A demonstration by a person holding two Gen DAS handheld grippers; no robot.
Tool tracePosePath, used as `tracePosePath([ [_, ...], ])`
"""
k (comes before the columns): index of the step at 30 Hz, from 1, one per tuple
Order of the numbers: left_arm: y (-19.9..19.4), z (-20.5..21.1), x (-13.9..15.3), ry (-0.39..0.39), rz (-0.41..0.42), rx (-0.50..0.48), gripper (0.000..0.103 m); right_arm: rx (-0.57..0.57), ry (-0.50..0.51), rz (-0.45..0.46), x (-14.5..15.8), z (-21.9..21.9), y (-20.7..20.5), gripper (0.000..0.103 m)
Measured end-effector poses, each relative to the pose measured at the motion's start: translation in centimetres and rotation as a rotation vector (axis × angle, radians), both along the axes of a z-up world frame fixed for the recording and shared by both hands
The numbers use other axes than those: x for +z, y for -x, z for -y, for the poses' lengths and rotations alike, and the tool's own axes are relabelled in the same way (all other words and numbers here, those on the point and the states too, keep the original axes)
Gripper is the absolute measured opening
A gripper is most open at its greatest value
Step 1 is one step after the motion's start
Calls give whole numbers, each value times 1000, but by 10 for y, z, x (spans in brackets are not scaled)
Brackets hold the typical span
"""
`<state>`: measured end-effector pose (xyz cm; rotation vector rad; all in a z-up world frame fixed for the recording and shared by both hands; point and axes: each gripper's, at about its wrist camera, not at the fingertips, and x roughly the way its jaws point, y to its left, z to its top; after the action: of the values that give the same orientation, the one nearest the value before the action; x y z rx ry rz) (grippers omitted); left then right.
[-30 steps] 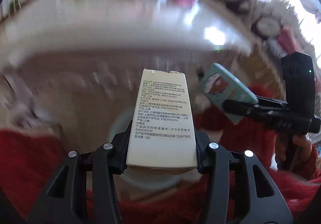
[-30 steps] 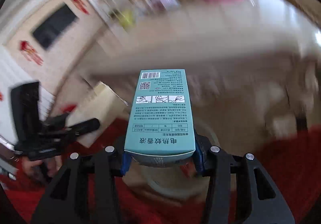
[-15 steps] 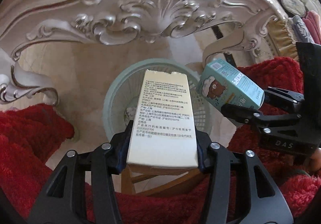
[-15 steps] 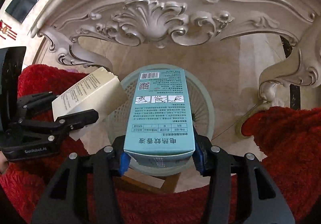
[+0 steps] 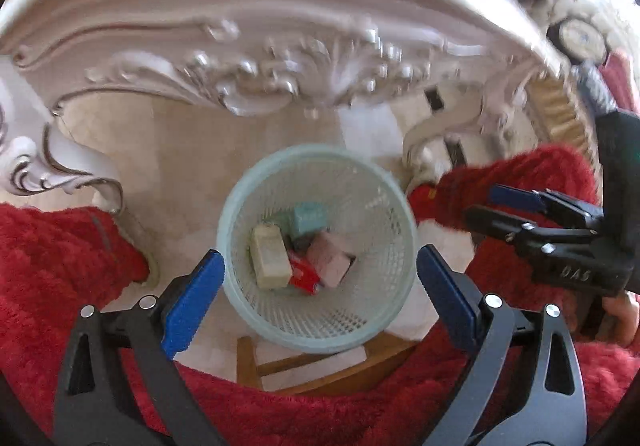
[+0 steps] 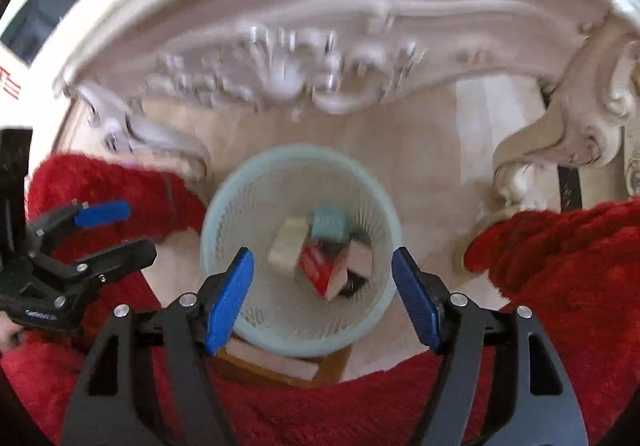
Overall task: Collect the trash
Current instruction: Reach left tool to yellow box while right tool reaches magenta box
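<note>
Carved white tabletop fills upper view, edge arching over pale floor. Red shaggy rug either side. Pale green mesh bin below me on floor. Inside bin: cream box, teal box, pink box, red packet, jumbled together. My left tongs spread wide, just opened, nothing between. Right tongs likewise just opened, empty, over bin.
</note>
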<state>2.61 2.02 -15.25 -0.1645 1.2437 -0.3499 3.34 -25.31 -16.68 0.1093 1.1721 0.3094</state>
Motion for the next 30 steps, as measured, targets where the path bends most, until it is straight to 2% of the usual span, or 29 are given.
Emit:
tracePosePath([
  [2,1,-13,25,15,98,52,94,-62,-46,86,24,12,-2,68],
  [4,-5,-23,56,-15,219,92,94,-126,-82,182,49,23,-12,68],
  [6,-25,-38,95,-90,365,143,94,-189,-96,270,72,32,-29,68],
  [9,-65,-57,130,-177,509,237,94,-283,-101,393,106,38,-75,68],
  [10,-79,-64,137,-180,538,279,94,-309,-108,415,114,38,-92,77],
  [11,-93,-71,142,-163,552,311,94,-337,-114,434,121,38,-106,83],
  [15,-148,-90,146,-73,555,392,94,-435,-94,477,142,30,-166,85],
  [16,-160,-89,146,-73,549,398,94,-462,-87,474,144,30,-176,89],
  [22,-217,-80,131,-134,498,380,94,-618,-34,427,146,17,-245,89],
  [27,-252,-82,127,-142,464,393,94,-679,83,406,138,2,-279,89],
  [30,-264,-88,123,-140,434,418,94,-696,99,374,129,-6,-295,89],
])
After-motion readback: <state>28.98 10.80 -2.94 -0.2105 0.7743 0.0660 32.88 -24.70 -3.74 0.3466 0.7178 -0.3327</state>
